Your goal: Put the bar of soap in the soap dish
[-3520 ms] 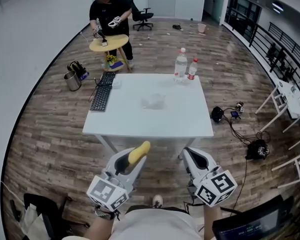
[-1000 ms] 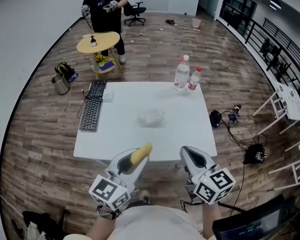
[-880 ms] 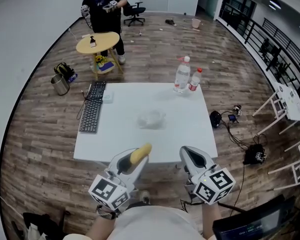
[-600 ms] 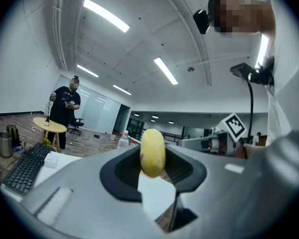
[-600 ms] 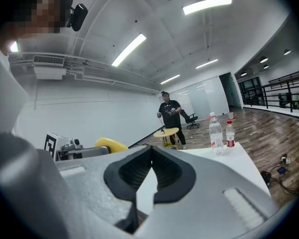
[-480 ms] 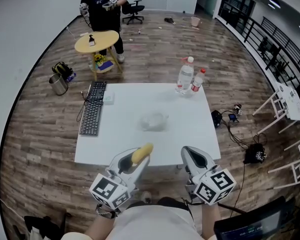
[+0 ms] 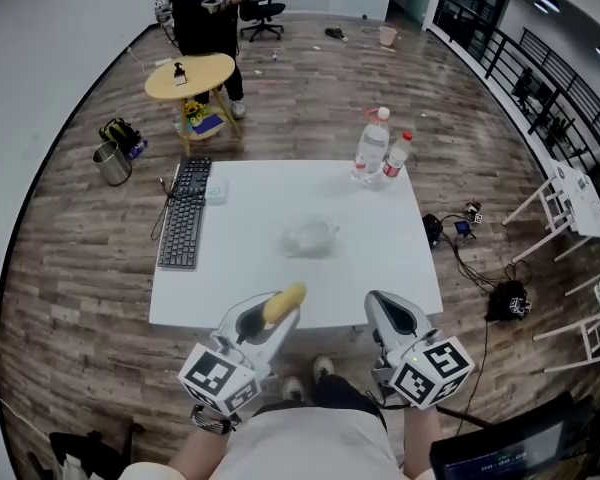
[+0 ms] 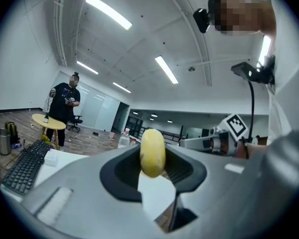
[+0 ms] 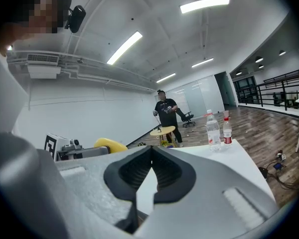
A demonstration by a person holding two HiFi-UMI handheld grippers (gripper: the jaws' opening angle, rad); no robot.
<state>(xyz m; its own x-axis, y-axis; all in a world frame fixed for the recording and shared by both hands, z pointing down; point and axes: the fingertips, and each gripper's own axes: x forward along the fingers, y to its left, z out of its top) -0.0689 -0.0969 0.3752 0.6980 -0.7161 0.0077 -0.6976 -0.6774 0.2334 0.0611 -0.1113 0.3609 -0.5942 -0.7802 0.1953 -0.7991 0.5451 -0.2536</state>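
**Soap gripped in the left gripper, short of the dish**

Both forearms reach forward from the bottom of the head view, side by side over the near edge of the white table (image 7: 230,273). The left gripper (image 7: 272,314) points roughly level towards 12 o'clock. The right gripper (image 7: 393,315) sits at its 3 o'clock, apart from it and tipped slightly downward.

The left gripper's jaws are clamped on the yellow bar of soap (image 7: 284,304), which stands on edge between the pads and pokes out past the tips. The right gripper's jaws are pressed together with nothing between them.

The clear soap dish (image 7: 308,236) lies near the middle of the table, at about 1 o'clock from the held soap and well apart from it. Only bare tabletop shows between the two.

A black keyboard (image 7: 183,226) lies along the table's 9 o'clock edge, with a small white box (image 7: 216,194) just beside its far end. Two plastic bottles (image 7: 373,148) stand together at the 1 o'clock corner, away from the line to the dish. Beyond the table, at 11 o'clock, another person (image 7: 202,8) stands behind a round wooden table (image 7: 188,75), and a metal bucket (image 7: 111,162) sits on the floor at 10 o'clock.
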